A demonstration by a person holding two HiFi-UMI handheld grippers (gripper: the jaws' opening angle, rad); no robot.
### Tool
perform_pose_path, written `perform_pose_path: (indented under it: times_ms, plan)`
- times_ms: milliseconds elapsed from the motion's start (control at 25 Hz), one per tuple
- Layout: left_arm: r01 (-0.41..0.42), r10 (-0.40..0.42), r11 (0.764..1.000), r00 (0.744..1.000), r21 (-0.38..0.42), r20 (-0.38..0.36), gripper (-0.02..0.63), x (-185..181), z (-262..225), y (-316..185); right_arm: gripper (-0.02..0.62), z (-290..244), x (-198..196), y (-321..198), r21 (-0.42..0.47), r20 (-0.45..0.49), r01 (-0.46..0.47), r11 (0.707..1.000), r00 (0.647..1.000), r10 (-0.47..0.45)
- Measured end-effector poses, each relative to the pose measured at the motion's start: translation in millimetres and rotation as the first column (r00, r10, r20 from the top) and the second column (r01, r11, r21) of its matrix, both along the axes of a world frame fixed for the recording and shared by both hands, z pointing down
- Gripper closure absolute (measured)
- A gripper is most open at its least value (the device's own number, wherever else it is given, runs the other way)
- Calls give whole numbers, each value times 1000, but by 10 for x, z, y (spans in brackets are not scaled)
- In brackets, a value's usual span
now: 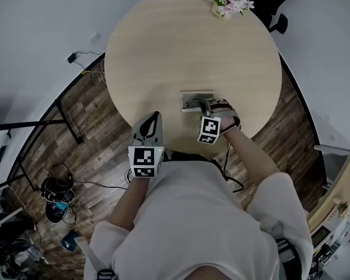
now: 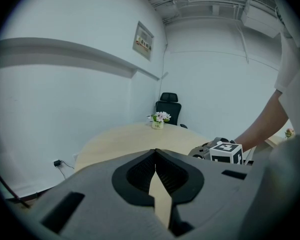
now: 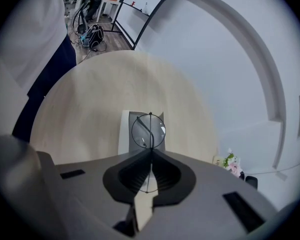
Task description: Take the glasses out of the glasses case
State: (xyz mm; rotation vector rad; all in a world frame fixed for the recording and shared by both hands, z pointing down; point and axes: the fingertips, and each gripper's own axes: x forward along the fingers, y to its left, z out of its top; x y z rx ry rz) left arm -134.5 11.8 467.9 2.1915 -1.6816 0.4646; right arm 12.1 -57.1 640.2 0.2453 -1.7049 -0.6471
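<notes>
head view: a round table [image 1: 181, 45] of pale wood grain, with a rectangular glasses case [image 1: 189, 101] lying open near the person's edge. the right gripper [image 1: 209, 102] points down over the case. the left gripper [image 1: 157, 116] hangs to the left of the case, at the table's rim, over dark plank flooring [image 1: 99, 150]. the thin frame cannot be made out clearly from here. right gripper view: this supplies what the head view lacks. the glasses [image 3: 149, 130], fine dark wire round a clear circular lens, are pinched by the frame between the ribbed black pads, which press together on the wire. the lens ring stands upright directly over the case's smooth grey lining, with the case's pale rim showing to its left. whether any part of the frame touches the case cannot be told. left gripper view: the moulded grey jaws meet at their tips with nothing between them. this view alone shows side-on a small pot of pink and white flowers [image 2: 159, 119] and a black office chair [image 2: 168, 106], both well beyond the case at the table's far side.
</notes>
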Motion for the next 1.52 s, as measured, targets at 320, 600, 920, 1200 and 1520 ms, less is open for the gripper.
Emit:
perform_pose_path:
  times_ms: [320,600,920,1200,1520]
  plan:
    - [-34,34,999,999,4,-21,598,167,-42,-34,577,-153,359,-46,26,-3,-48,999,999,48]
    - [-78,78,997,997,3,-19,598,350,-43,-126,577,-183,880,-166,29,-32,-120,992,992,121]
    - [-87,87,996,996,-19,-4,598,482,4,-184,577,39,1429,-256,14,-94,-148,989,984,149]
    - [-67,68,997,998,-43,8,598,571,75,-228,577,309,1632,-309,-6,-124,-131,991,984,129]
    - [-60,62,996,998,-63,25,598,606,131,-277,577,487,1562,-402,-27,-129,-110,994,986,106]
